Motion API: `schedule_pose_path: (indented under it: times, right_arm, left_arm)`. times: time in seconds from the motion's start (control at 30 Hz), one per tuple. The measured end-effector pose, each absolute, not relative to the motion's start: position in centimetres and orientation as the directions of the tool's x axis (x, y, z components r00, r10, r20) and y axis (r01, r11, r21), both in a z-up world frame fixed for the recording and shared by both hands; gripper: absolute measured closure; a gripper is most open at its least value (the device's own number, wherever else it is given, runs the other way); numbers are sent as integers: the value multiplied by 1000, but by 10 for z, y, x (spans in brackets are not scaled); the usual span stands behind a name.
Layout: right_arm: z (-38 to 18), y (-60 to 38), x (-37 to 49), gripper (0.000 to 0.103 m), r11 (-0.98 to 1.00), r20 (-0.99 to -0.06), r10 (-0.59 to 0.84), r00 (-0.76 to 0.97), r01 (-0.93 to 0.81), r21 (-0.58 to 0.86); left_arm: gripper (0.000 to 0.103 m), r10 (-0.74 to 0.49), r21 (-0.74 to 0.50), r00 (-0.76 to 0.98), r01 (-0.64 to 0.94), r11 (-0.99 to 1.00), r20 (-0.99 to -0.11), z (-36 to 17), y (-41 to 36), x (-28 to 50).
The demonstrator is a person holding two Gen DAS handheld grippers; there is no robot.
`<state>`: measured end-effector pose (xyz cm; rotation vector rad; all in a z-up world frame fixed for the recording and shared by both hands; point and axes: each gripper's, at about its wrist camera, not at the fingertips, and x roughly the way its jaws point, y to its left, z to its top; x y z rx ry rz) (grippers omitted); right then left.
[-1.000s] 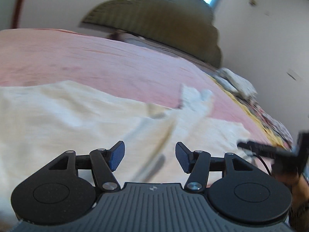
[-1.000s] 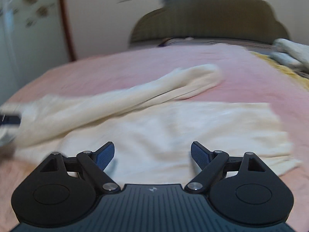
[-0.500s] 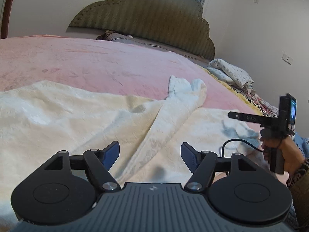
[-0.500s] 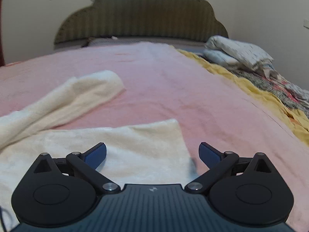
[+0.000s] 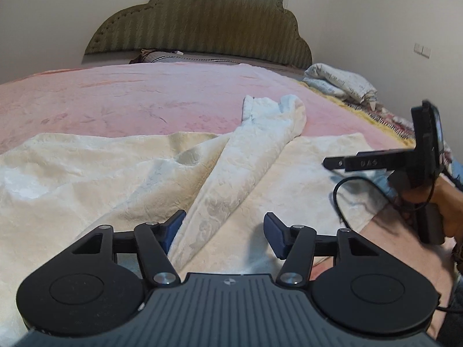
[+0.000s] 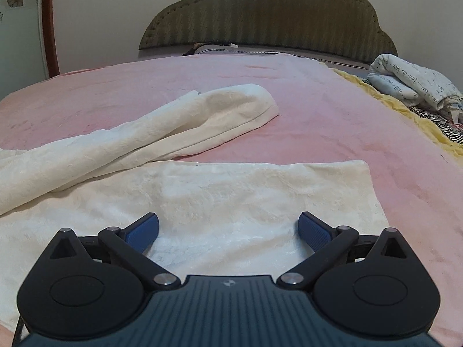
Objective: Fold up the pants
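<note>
Lying across the middle of the frame on the pink bedspread (image 6: 332,110), the cream pants (image 6: 225,196) had one leg flat and the other bunched toward upper left. The left gripper (image 5: 222,228) and right gripper (image 6: 228,228) both stood wide, holding nothing.

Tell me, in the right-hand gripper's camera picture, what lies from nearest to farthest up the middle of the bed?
Open right gripper → flat cream fleece pant leg → rumpled cream pant leg → pink bedspread → olive scalloped headboard.
</note>
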<state>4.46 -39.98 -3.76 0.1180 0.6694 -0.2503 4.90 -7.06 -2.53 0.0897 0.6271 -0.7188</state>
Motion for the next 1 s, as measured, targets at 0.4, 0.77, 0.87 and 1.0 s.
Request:
schedule_pose_path:
  times: [0.4,0.77,0.87,1.0]
  right_arm:
    - [-37,-406,43,0,962,-625,-173,762,268,61]
    - [4,-401,59,0,956,-504,-141,852,249,154]
    - [24,-404,99,2,977,-500,-107,859,185,110]
    - [24,-432,171,9,984,-565,-79,821,156,88]
  left_arm:
    - [11,-283,71,872,337,939,-399,3,-1,30]
    - [15,-513,-81,738,536,840,-438,21,-12,40]
    - [20,-592,6,642,680,733,-487,15,-50,36]
    - [44,-624,9,572,741,672,-532,0,-77,41]
